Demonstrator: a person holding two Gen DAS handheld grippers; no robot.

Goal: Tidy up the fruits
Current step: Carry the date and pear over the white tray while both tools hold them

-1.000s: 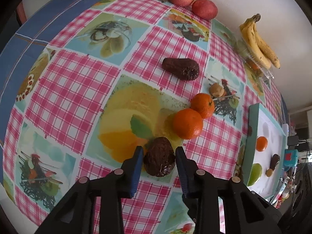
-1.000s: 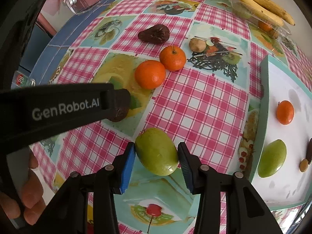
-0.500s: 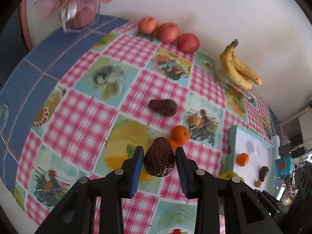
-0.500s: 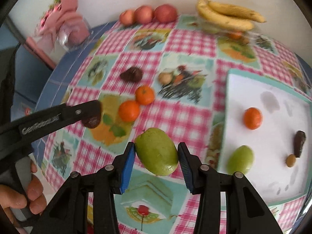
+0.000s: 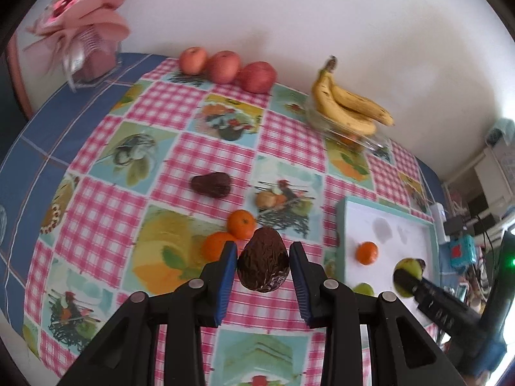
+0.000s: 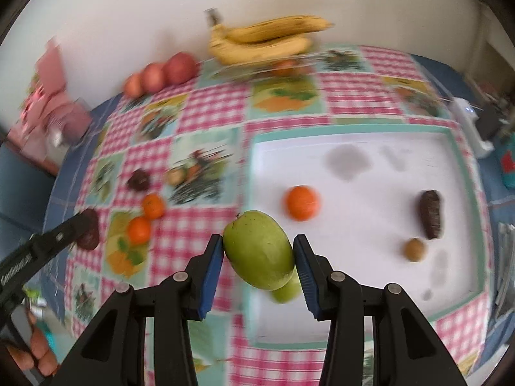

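Here we hold two fruits in the air above a tabletop [image 5: 206,148] covered with a pink-checked, fruit-printed cloth. Our left gripper [image 5: 263,265] is clamped on a dark brown wrinkled fruit [image 5: 264,263], its blue pads pressed to either flank; the fruit hangs above the cloth, just in front of two loose oranges [image 5: 241,224] that lie touching each other. Our right gripper [image 6: 259,257] is clamped on a green mango [image 6: 260,249], stem end turned up and to the left, held over the near left edge of a white tray [image 6: 354,222] with a teal rim. In the tray we see an orange [image 6: 302,206], a long dark brown fruit [image 6: 430,214], a small round brown fruit [image 6: 415,249] just beside it, and a second green fruit [image 6: 286,288] partly hidden beneath the held mango. On the cloth to the left of the tray lie another dark wrinkled fruit [image 5: 210,185] and a small tan fruit [image 5: 265,198], apart from each other. Along the far wall stand three red apples [image 5: 225,66] in a row and a bunch of bananas [image 5: 347,107] resting on a clear container. A pink wrapped bouquet [image 5: 80,38] occupies the far left corner. The right wrist view is motion-blurred.
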